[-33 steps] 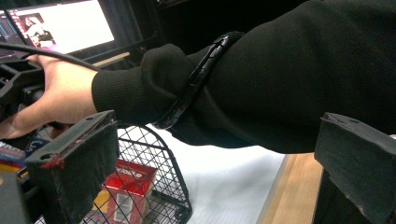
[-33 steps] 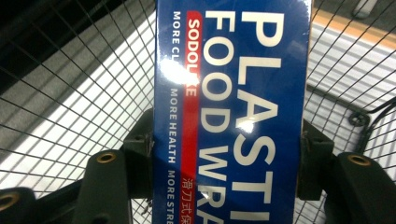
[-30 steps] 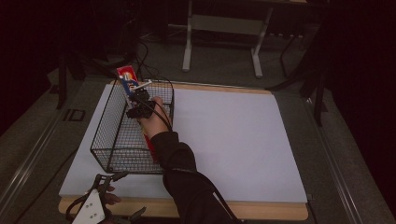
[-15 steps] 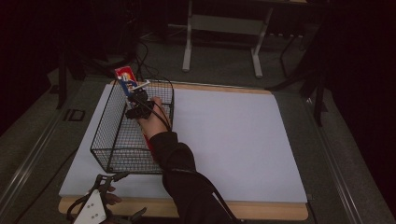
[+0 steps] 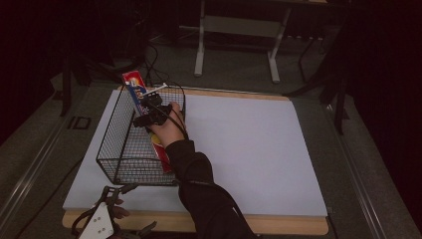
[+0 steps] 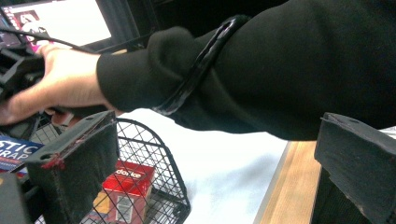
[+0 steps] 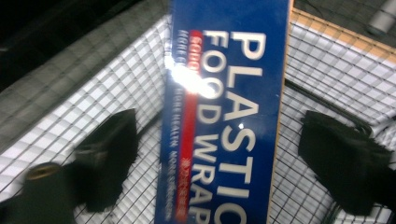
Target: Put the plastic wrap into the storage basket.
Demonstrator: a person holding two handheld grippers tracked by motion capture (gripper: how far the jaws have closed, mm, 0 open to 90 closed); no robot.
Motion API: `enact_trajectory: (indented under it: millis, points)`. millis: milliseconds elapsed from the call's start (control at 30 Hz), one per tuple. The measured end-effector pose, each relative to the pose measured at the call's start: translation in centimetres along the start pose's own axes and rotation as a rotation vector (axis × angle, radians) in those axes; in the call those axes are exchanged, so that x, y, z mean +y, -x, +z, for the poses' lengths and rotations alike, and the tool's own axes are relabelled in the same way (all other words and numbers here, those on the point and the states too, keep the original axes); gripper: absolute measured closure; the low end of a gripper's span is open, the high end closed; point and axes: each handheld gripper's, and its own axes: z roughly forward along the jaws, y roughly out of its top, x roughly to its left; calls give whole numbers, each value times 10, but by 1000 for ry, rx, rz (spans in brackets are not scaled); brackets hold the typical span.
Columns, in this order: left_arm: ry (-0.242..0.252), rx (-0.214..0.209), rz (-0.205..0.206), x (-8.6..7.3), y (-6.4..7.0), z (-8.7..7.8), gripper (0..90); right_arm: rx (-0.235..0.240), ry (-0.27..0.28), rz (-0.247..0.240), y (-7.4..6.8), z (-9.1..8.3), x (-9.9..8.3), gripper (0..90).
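Note:
A long blue box marked "PLASTIC FOOD WRAP" (image 7: 229, 116) lies tilted in a black wire basket (image 5: 110, 149). The box's far end (image 5: 133, 82) pokes over the basket's far left corner. My right gripper (image 5: 145, 103) hovers over the basket. In the right gripper view this gripper (image 7: 219, 128) is open, one jaw on each side of the box, with a gap showing on both sides. My left gripper (image 5: 124, 209) is low at the table's near left edge. In the left gripper view it (image 6: 217, 126) is open and holds nothing.
The basket (image 6: 163, 163) stands on the left part of a white mat (image 5: 249, 144) over a wooden table. A red box (image 6: 123, 184) rests in its near corner. The black sleeve (image 6: 280, 65) of the right arm crosses just in front of the left gripper.

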Motion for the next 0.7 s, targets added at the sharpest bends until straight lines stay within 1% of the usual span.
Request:
enact_trajectory:
  millis: [33,67,100,133,167,200,333,367,467,500,533,567,600,700]
  points:
    - [0,0,0,0,0,0,5,0,0,0,0,0,0,119]
    - [-1,0,-1,0,0,0,6,29,4,-22,3,-9,0,107]
    - [-1,0,-1,0,0,0,6,29,4,-22,3,-9,0,107]
    - [-3,1,-1,0,0,1,6,30,10,-24,4,-12,0,108]
    - [-4,1,-2,0,0,1,6,56,29,-16,6,-18,0,108]
    - [-6,0,-2,-1,0,1,6,71,43,-9,9,-24,0,108]
    - [-11,2,1,-1,1,2,6,57,57,-42,13,-43,0,108]
    - [-11,2,1,-1,1,2,6,57,57,-42,13,-43,0,108]
    - [-15,-1,-2,-1,1,3,5,56,93,-57,20,-64,-3,115]
    - [-15,0,0,-1,1,3,6,54,107,-59,24,-74,-6,125]
    - [-15,0,0,-1,1,3,5,54,107,-59,24,-74,-6,125]
    - [-16,1,0,-1,1,3,5,52,109,-59,26,-78,-7,126]
    - [-17,2,0,-1,1,3,6,51,119,-57,30,-85,-10,126]
    - [-17,6,2,-1,2,3,5,36,123,-57,39,-95,-15,133]
